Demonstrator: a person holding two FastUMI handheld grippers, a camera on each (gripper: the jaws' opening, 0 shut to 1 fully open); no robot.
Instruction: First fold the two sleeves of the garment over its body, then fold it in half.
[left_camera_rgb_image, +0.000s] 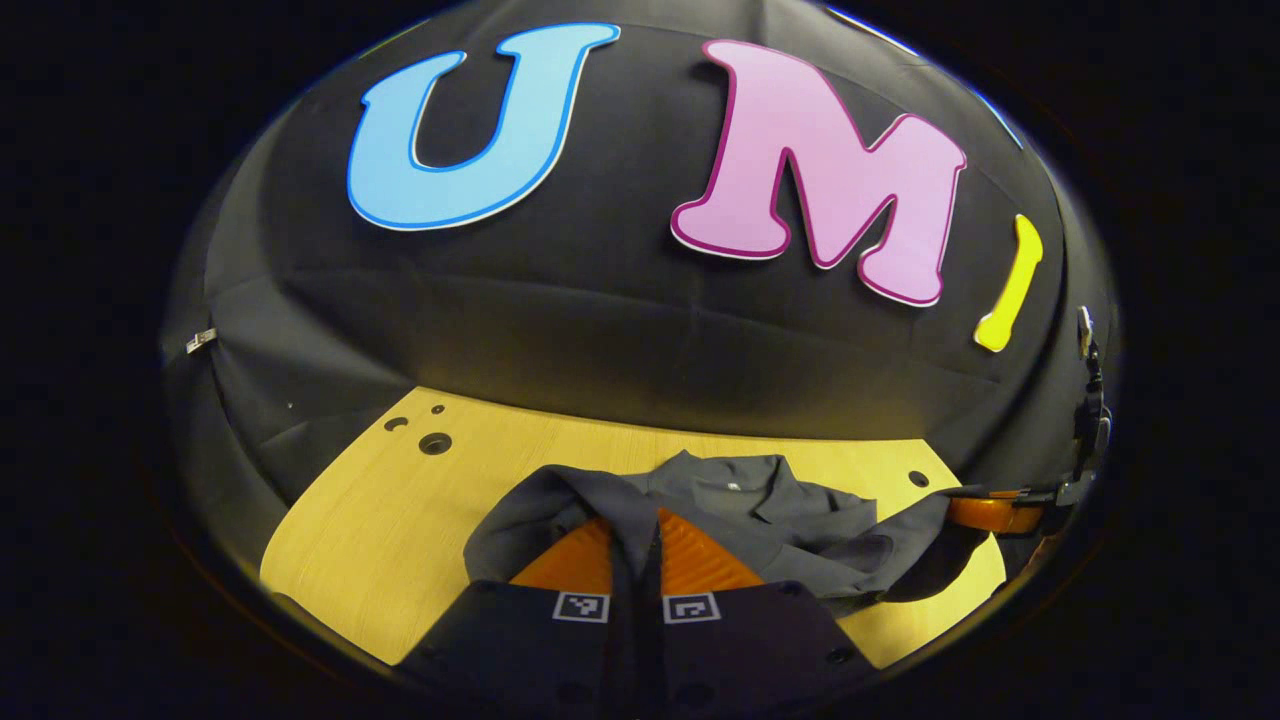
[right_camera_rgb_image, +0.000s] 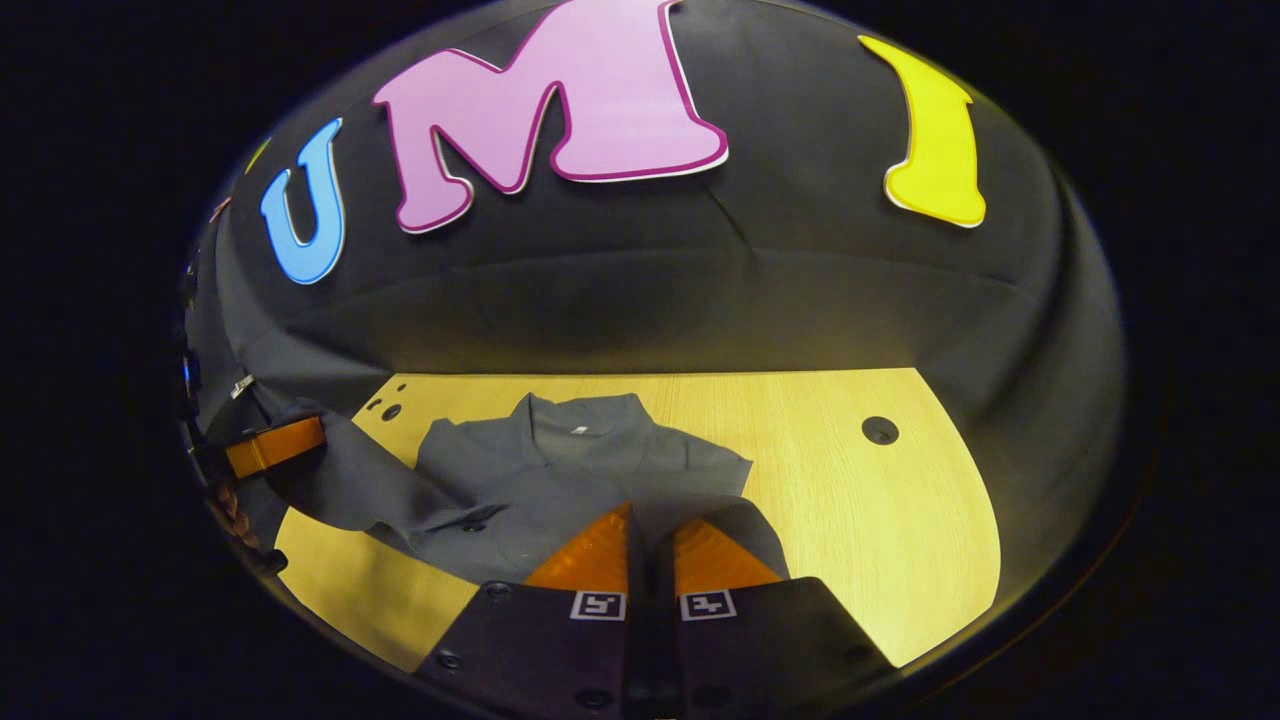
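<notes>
the table (left_camera_rgb_image: 370, 520) is a pale wood top with round holes near its far corners, set against the black booth wall. in the right gripper view its right half lies bare out to the curved edge, with one hole (right_camera_rgb_image: 879, 430) well clear of the cloth — open room on that side. in the left gripper view bare wood runs to the left of the cloth, as far as the holes at the far left corner.

the garment (right_camera_rgb_image: 560, 470), a dark grey collared shirt, lies on the table with its collar toward the wall; parts of it are lifted and bunched rather than flat.

the left gripper (left_camera_rgb_image: 636, 545) has its fingers drawn nearly together with a dark fold of the shirt pinched between them, the cloth draped up over the fingers. the right gripper (right_camera_rgb_image: 650, 545) is likewise narrowed to a thin slit at the shirt's near edge; whether cloth is caught in that slit i cannot tell.
</notes>
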